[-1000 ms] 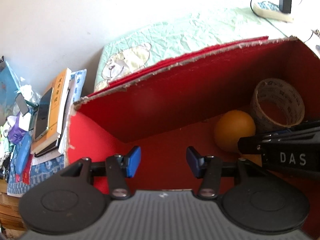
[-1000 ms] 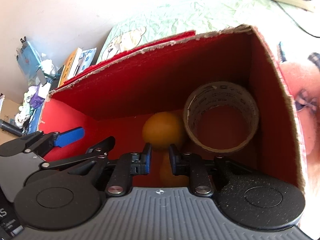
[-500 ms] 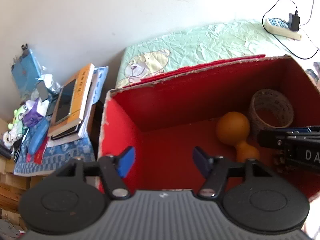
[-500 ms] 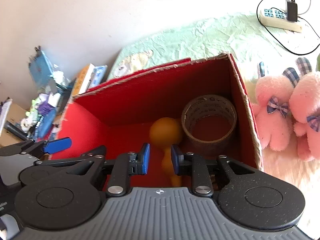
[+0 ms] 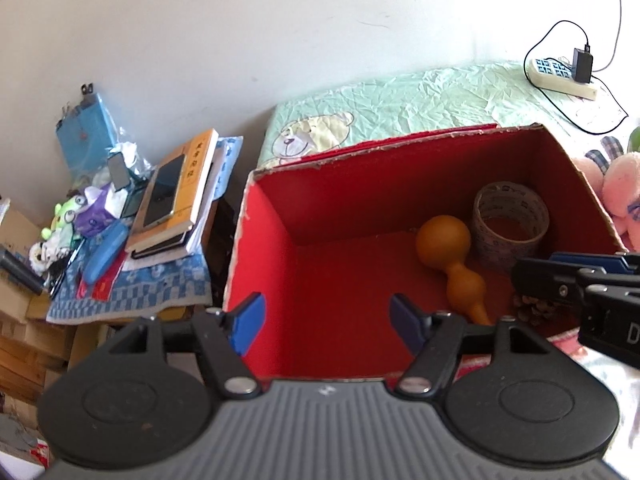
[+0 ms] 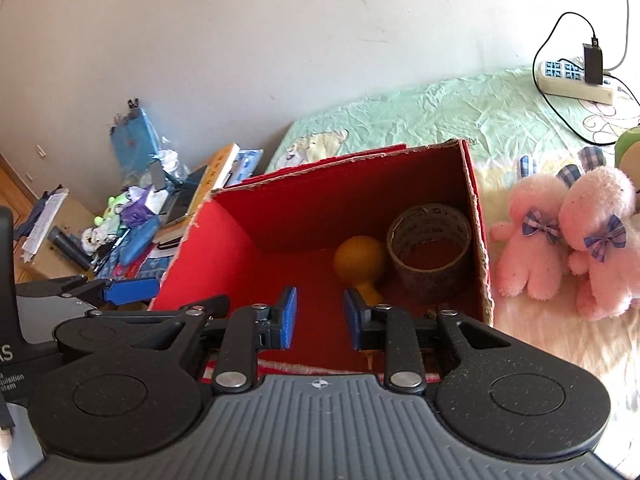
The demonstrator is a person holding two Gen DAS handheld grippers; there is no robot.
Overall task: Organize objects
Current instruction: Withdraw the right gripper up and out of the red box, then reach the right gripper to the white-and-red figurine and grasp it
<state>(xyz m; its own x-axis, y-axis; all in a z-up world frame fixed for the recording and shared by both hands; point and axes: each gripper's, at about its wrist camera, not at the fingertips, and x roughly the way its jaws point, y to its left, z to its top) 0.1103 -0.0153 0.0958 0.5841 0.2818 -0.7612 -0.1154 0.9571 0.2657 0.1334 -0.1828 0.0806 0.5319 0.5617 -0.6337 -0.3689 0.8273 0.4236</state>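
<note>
Right wrist: right gripper (image 6: 320, 322) jaws opening, nothing btwn.

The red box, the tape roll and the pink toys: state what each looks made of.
Red box: cardboard, matte red inside; its torn rim shows pale fibre.
Tape roll: printed plastic film wound in a ring, probably packing tape.
Pink toys: fuzzy plush fabric, with checked cloth bows.

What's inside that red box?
Inside the red box: an orange gourd, a tape roll and a pinecone-like thing, partly hidden by a claw.
</note>
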